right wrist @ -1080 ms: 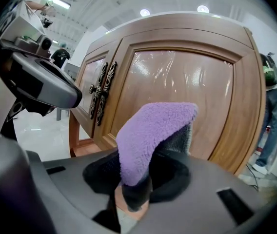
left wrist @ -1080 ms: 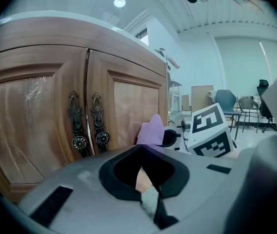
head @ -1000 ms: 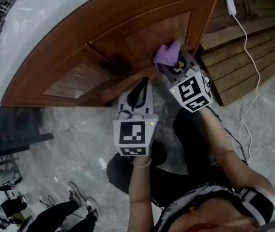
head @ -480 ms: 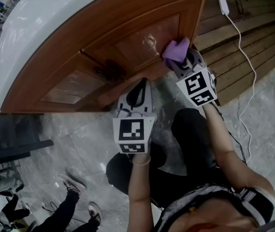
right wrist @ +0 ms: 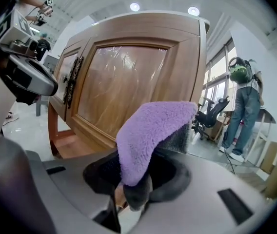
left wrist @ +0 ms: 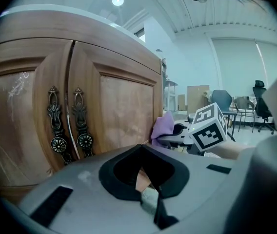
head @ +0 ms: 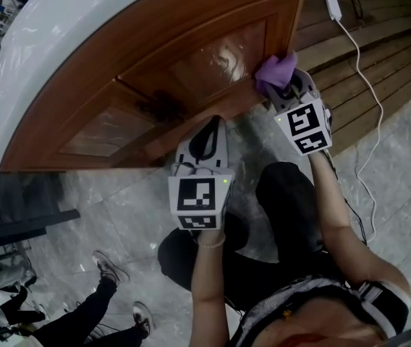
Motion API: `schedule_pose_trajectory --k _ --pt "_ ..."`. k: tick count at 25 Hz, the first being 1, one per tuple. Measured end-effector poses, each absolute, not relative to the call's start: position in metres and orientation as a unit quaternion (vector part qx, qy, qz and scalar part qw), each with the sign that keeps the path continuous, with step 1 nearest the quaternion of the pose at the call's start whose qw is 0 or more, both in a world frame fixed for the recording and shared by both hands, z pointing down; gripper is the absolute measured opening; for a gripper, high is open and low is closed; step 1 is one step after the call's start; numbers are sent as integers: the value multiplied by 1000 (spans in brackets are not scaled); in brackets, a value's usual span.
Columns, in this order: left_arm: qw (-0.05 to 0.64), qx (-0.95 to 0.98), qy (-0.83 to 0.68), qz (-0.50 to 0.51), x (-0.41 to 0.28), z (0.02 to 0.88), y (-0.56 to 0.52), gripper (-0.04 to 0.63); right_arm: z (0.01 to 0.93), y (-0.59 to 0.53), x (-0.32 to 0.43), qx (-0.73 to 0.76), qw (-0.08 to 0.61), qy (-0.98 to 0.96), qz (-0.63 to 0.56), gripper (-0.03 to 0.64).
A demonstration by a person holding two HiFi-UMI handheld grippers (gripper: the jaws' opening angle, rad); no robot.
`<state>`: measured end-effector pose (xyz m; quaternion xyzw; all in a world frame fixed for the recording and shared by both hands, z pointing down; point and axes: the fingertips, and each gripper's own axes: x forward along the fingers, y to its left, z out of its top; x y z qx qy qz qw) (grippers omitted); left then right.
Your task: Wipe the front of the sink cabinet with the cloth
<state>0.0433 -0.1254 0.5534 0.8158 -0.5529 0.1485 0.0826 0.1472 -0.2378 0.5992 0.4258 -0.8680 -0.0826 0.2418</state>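
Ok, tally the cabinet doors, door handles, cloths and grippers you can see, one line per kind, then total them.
Doors: 2
Handles: 2
Cloth: 1
Grippers: 2, left gripper and right gripper
Total: 7

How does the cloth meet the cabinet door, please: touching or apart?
Cannot tell. In the head view the cloth overlaps the cabinet door at its right edge; no view plainly shows contact or gap.

A: The brown wooden sink cabinet front (head: 213,56): smooth, glossy varnish; its dark ornate metal handles (left wrist: 53,126) look dull;
B: The purple fleecy cloth (right wrist: 153,130) is matt, soft-piled; the grey marbled floor (head: 119,208) polished, reflective.
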Motion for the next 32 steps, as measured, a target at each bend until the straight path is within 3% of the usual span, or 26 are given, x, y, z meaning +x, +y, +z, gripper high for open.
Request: schedule_pose_trajectory --k 17,25,32 --pt "74 833 -533 131 49 554 -145 0 597 -235 144 442 221 -866 -72 169" --pt "52 833 -533 137 51 565 -166 0 583 -212 119 423 172 -888 -43 169" --pt "123 816 -553 111 45 570 -165 0 569 -193 94 411 178 -894 -7 169"
